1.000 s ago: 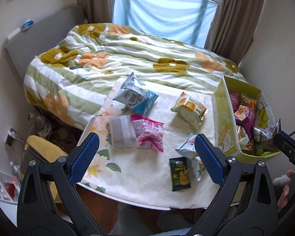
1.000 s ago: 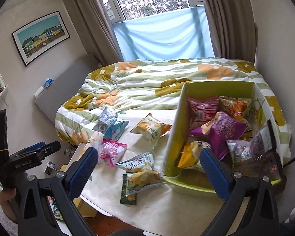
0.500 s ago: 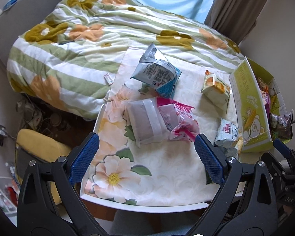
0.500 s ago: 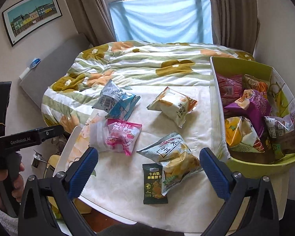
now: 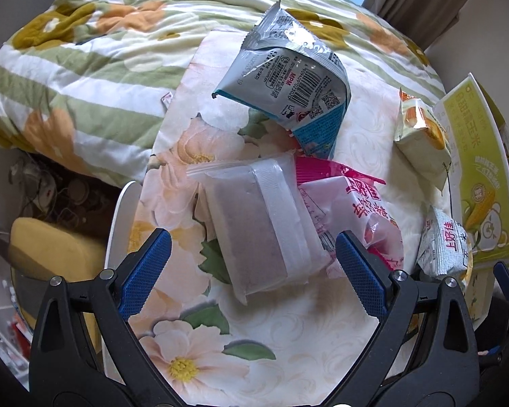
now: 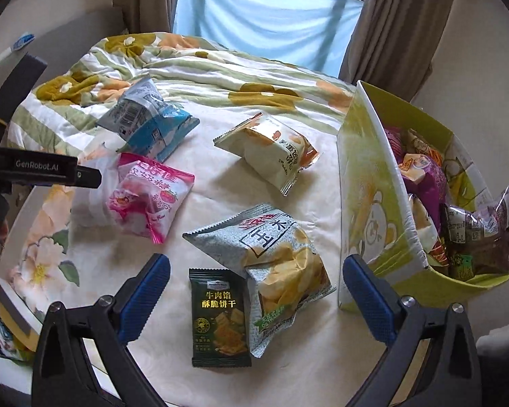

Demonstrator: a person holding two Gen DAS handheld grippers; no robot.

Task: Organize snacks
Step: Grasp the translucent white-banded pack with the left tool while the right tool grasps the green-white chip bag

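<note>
Left wrist view. Your left gripper (image 5: 251, 271) has dropped from a wide look over bed and table to hang close above the table (image 5: 288, 349), jaws spread wide and empty. The frosted zip bag (image 5: 261, 224) now lies between the blue pads, untouched; by my reading it is your next pick. Beside it: pink candy packet (image 5: 346, 207), partly under the bag; grey-blue pouch (image 5: 288, 81) beyond; cream biscuit packet (image 5: 424, 142) near the yellow-green box (image 5: 475, 183).

Right wrist view. Your right gripper (image 6: 254, 291) has also come down and tipped toward the table, jaws wide, nothing held. Between its pads: dark green cracker packet (image 6: 219, 318) and the chip bag (image 6: 275, 264) overlapping it.

Container: yellow-green box, at the table's right edge, open, already crowded with packets, among them a purple bag (image 6: 427, 176) and a dark clear-topped packet (image 6: 475, 234). Six snacks remain loose outside it.
</note>
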